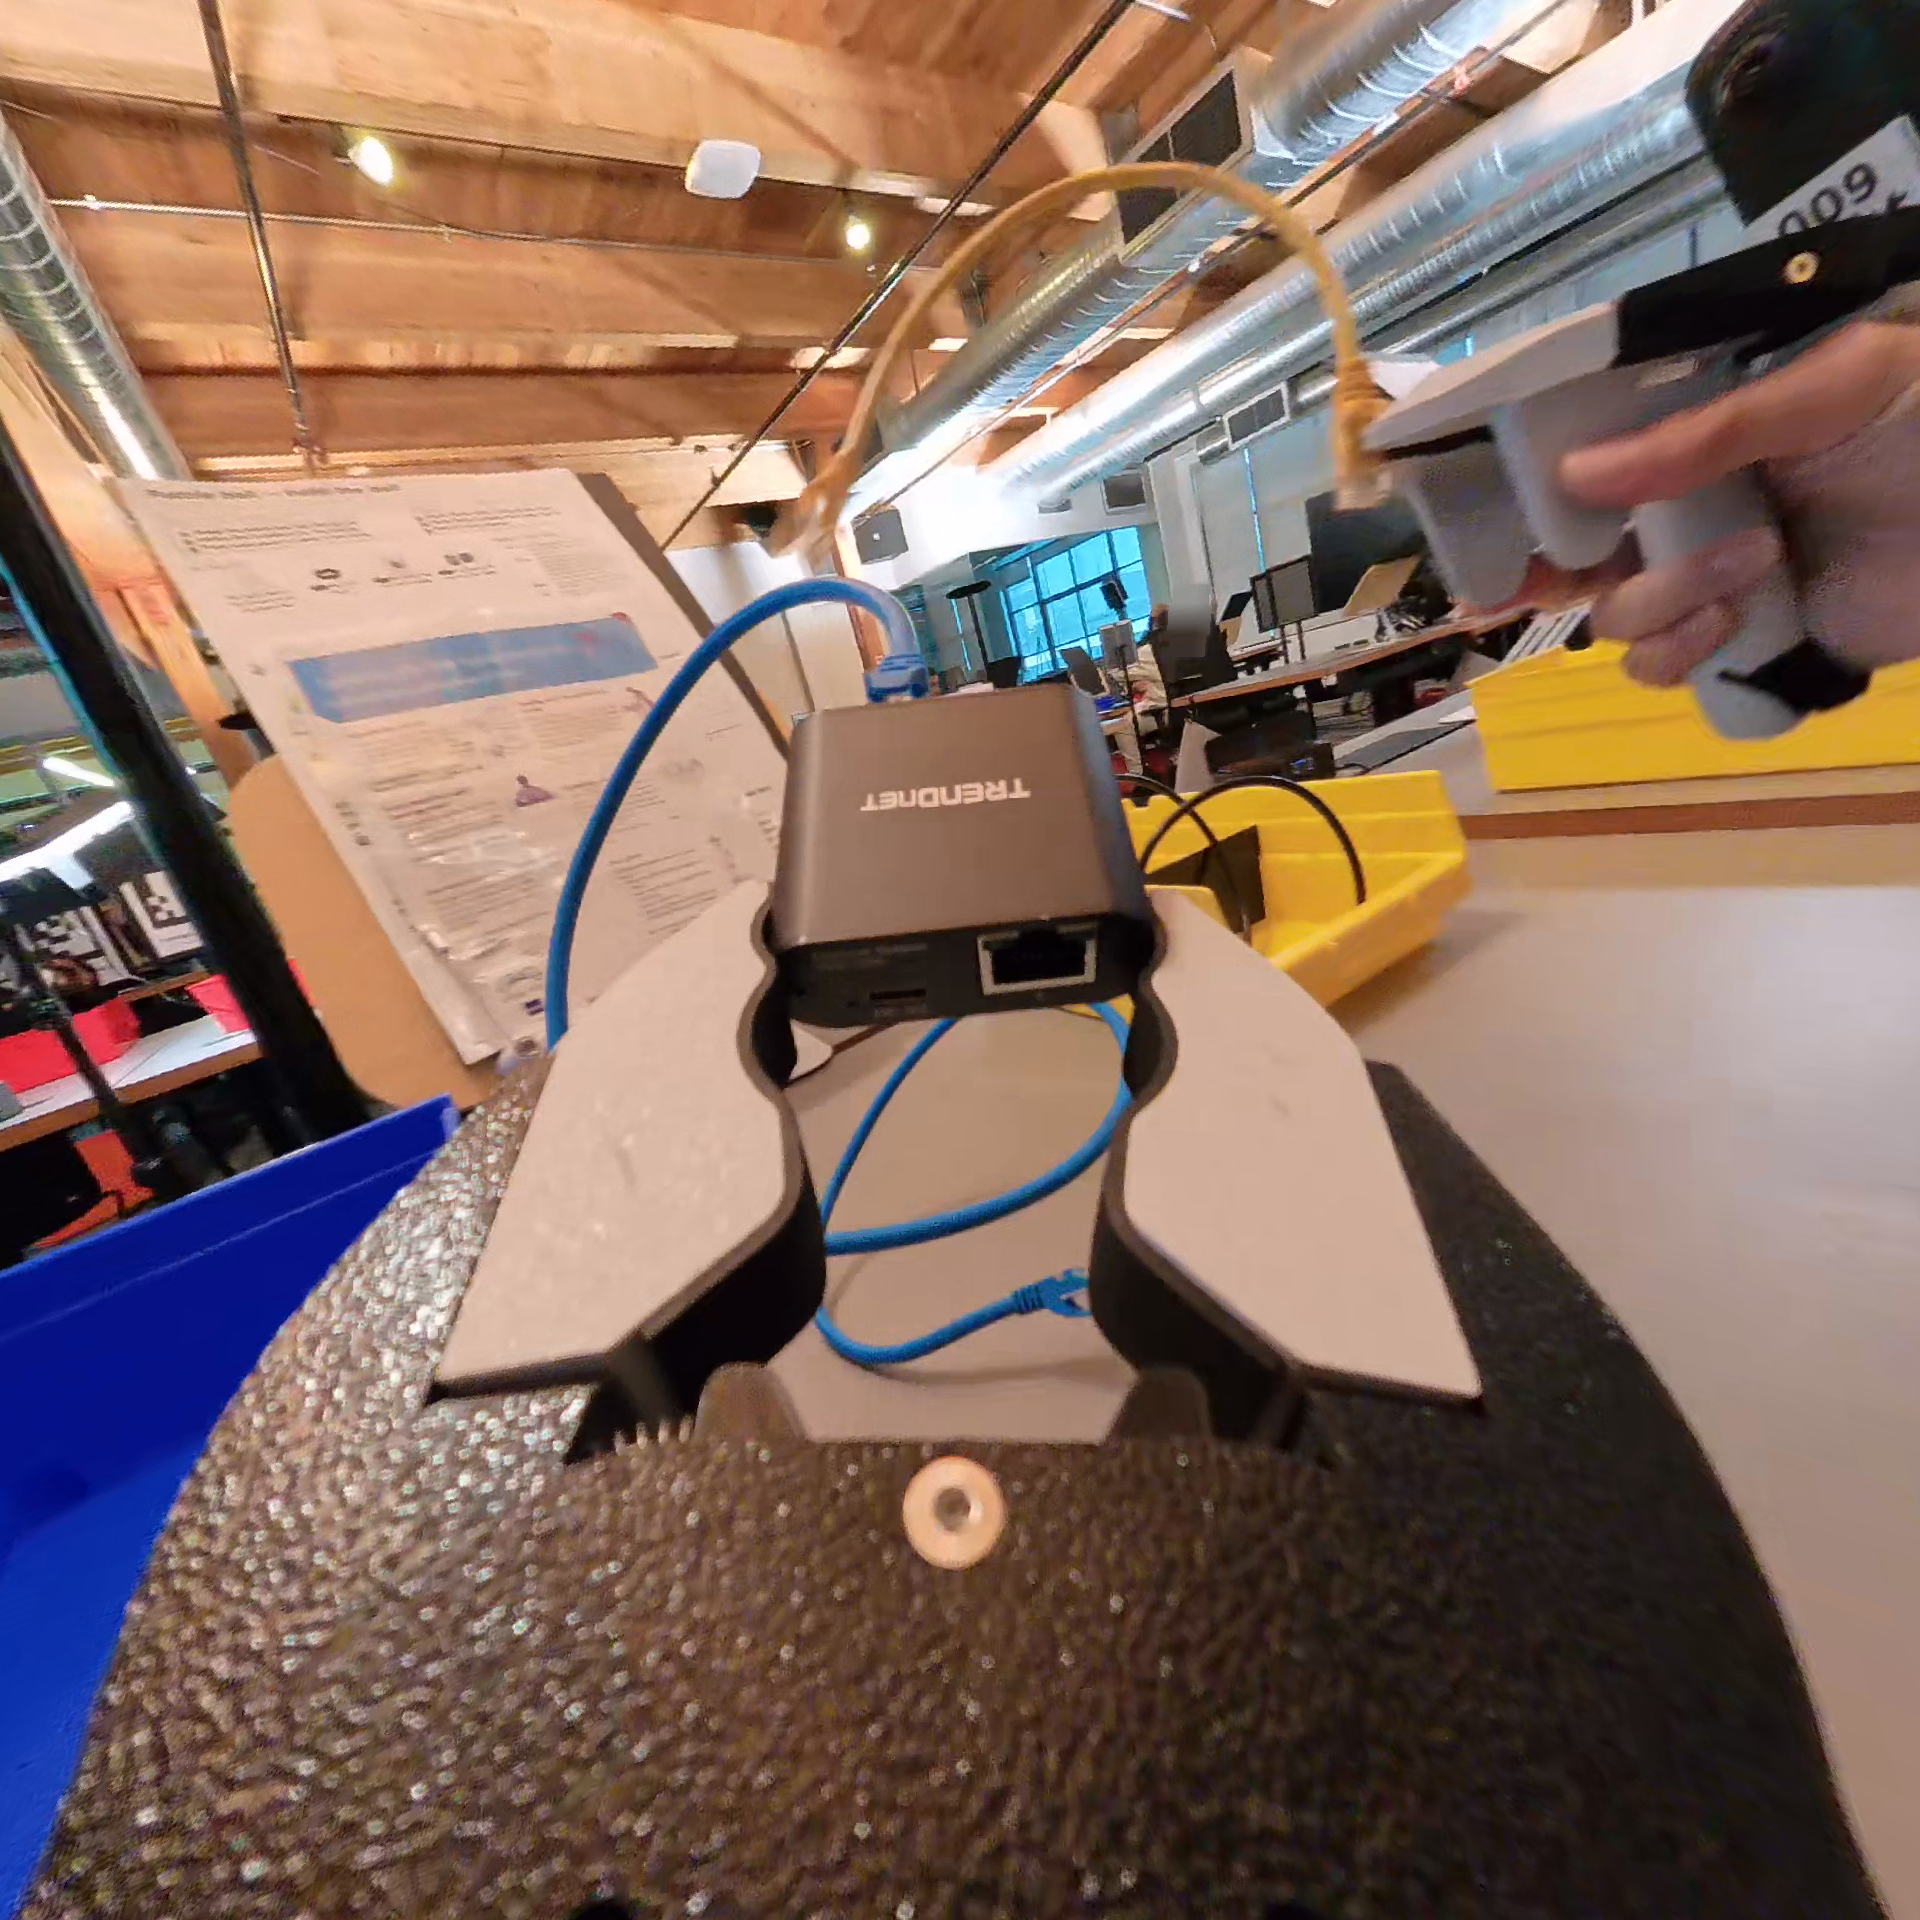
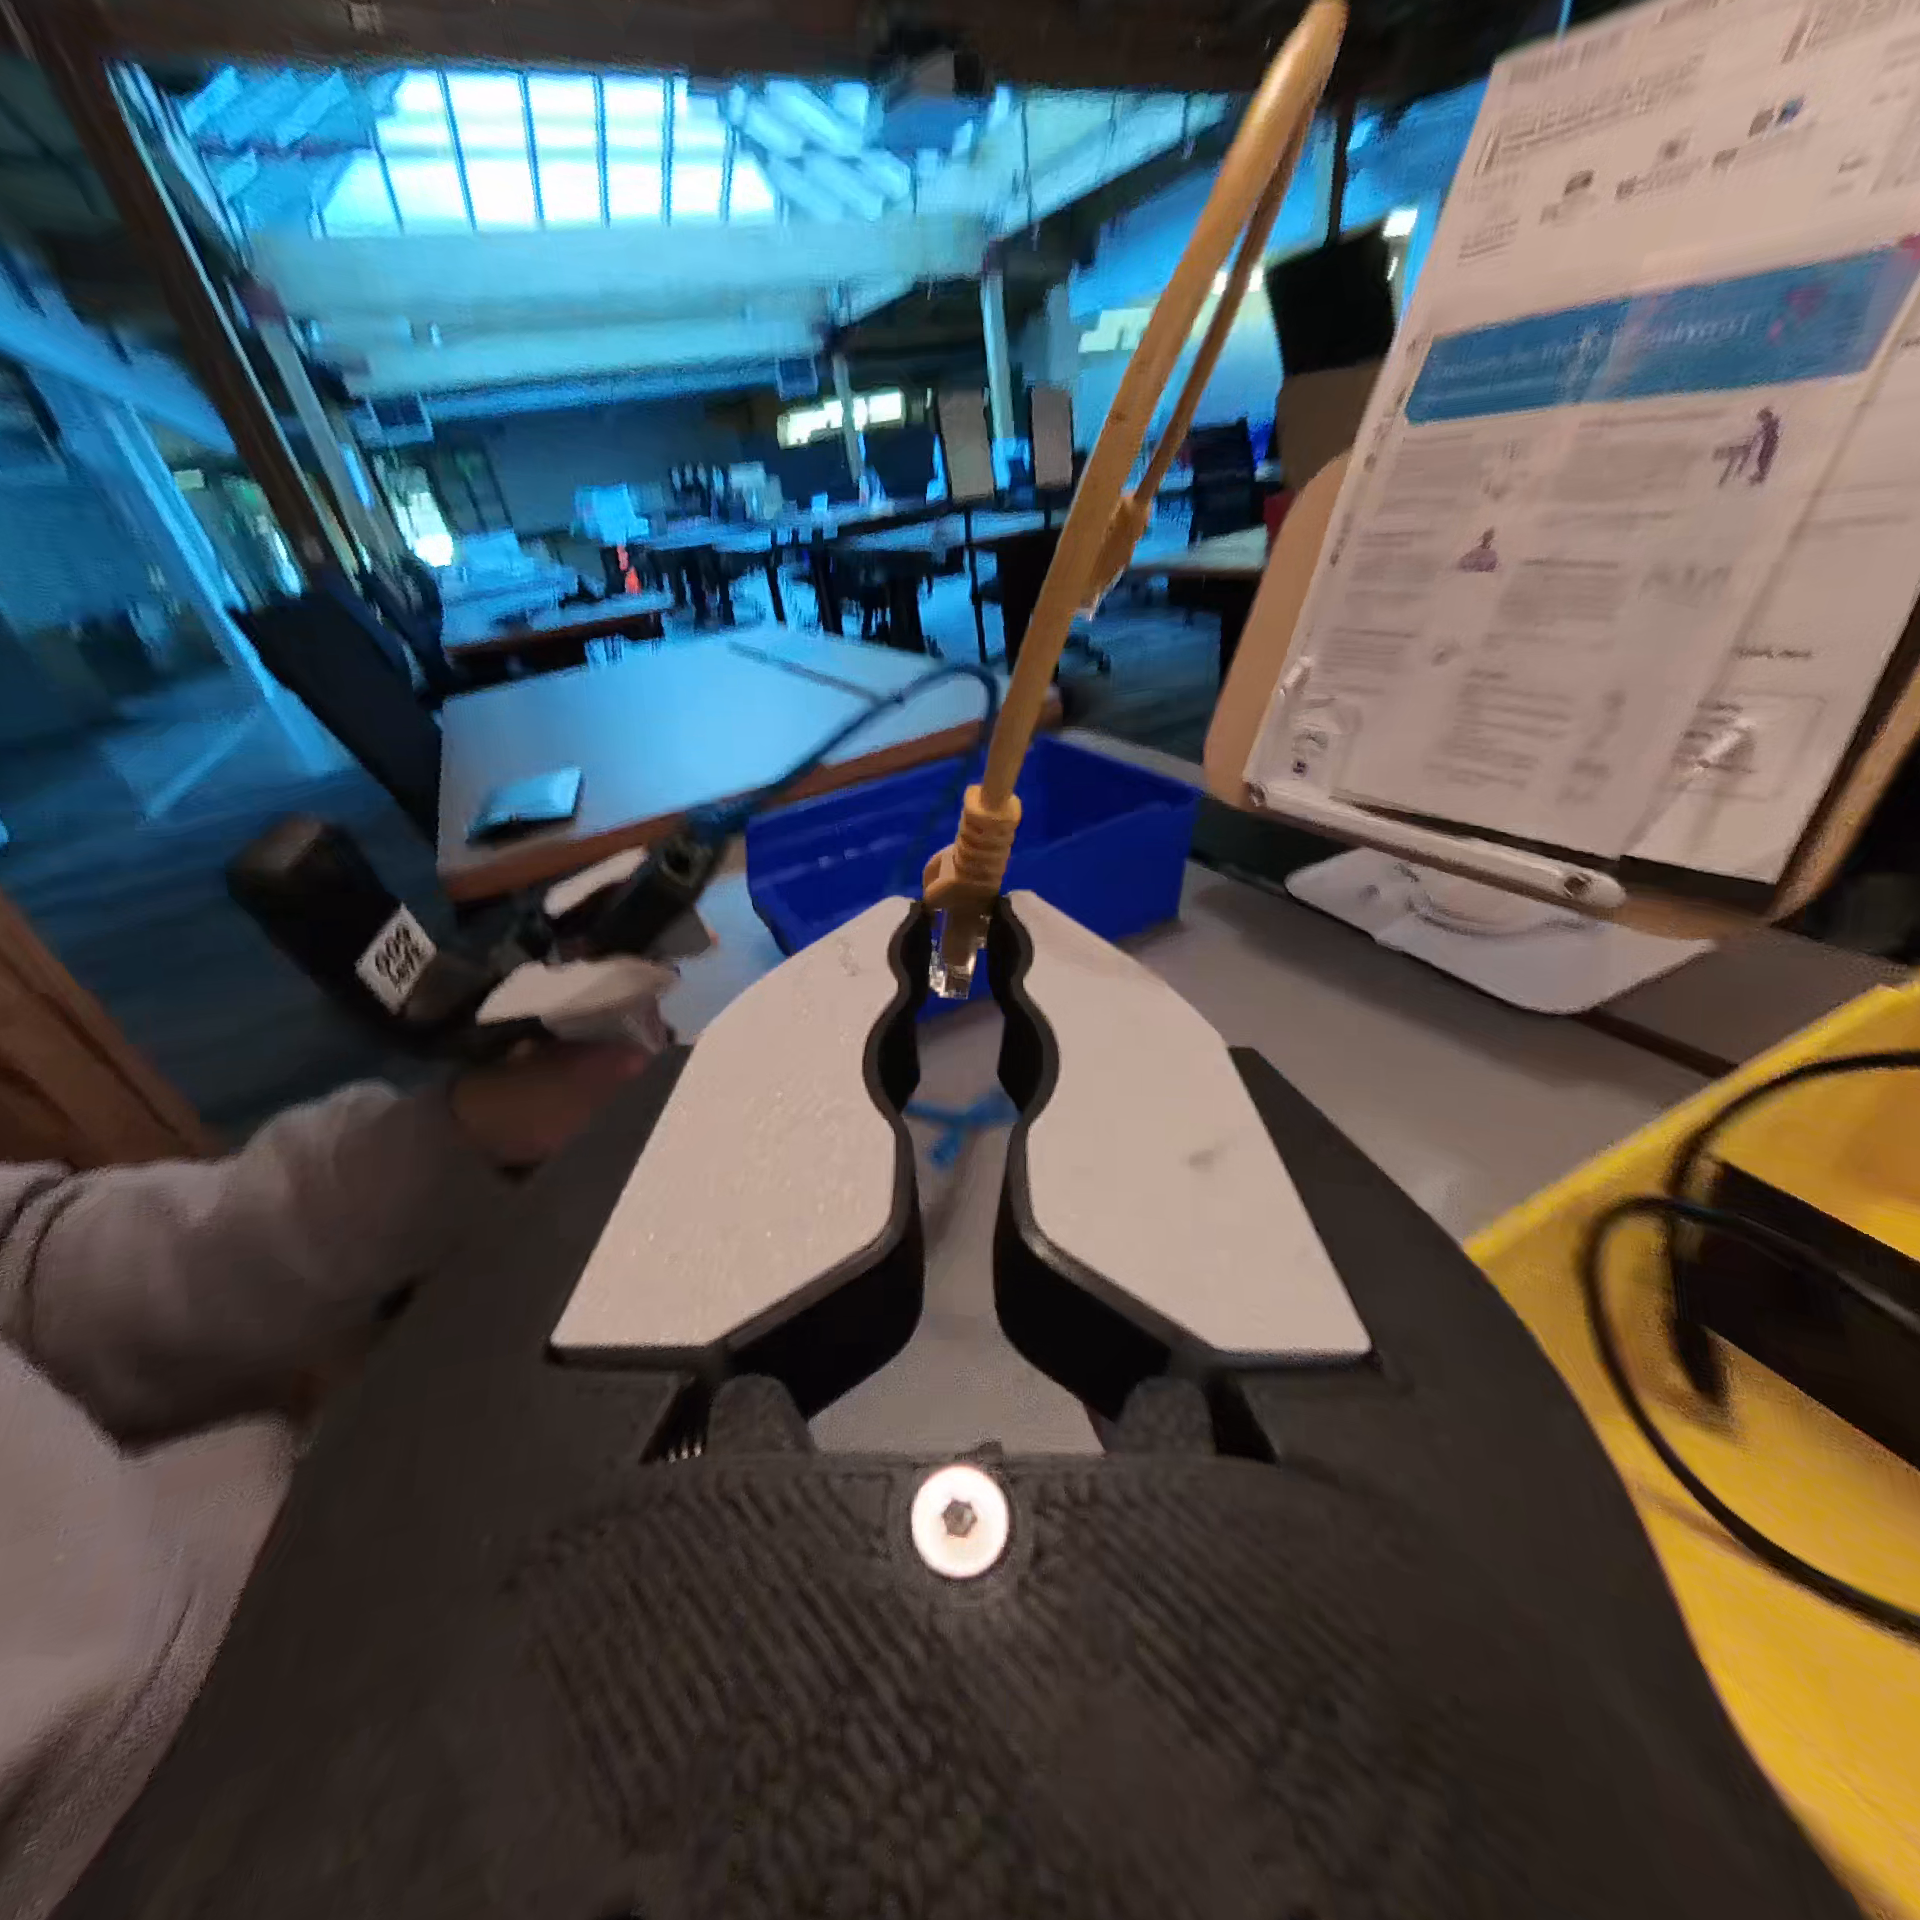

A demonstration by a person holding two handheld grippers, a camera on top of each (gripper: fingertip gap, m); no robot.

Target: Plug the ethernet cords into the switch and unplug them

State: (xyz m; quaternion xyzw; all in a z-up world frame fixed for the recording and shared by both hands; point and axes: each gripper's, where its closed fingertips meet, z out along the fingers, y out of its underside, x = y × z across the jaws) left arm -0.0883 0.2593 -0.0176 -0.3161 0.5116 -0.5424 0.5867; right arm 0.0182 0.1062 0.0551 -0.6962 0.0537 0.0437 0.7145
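2 grippers loaded. Left gripper [image 1: 961,971] clamped on the black switch [image 1: 951,831], fingertips pinching its 2 sides near the front face, box held clear of the grey table [image 1: 1662,1039]. Empty port [image 1: 1039,958] on that face looks back toward the left wrist camera. Blue cord [image 1: 582,831] already seated at the far end of the switch, looping down and under, its free plug [image 1: 1055,1294] lying on the table between the fingers.

Right gripper [image 2: 956,951] closed on the yellow cord's plug [image 2: 958,961], held by the boot, clear tip pointing back toward its own palm, yellow cord [image 2: 1122,436] arcing up and away; far end dangling free.

Key relation: in left wrist view, yellow plug [image 1: 1356,457] sits up and to the right of the switch, well apart, tip pointing down; port axis runs roughly horizontal, toward the camera. Likely next: bring the plug down in front of the open port, turn its long axis in line with the port, push in. Right hand does the travel; left just braces.

Clutter: blue bin [image 2: 1039,821], yellow bins [image 1: 1340,862], propped instruction sheet [image 1: 447,727].
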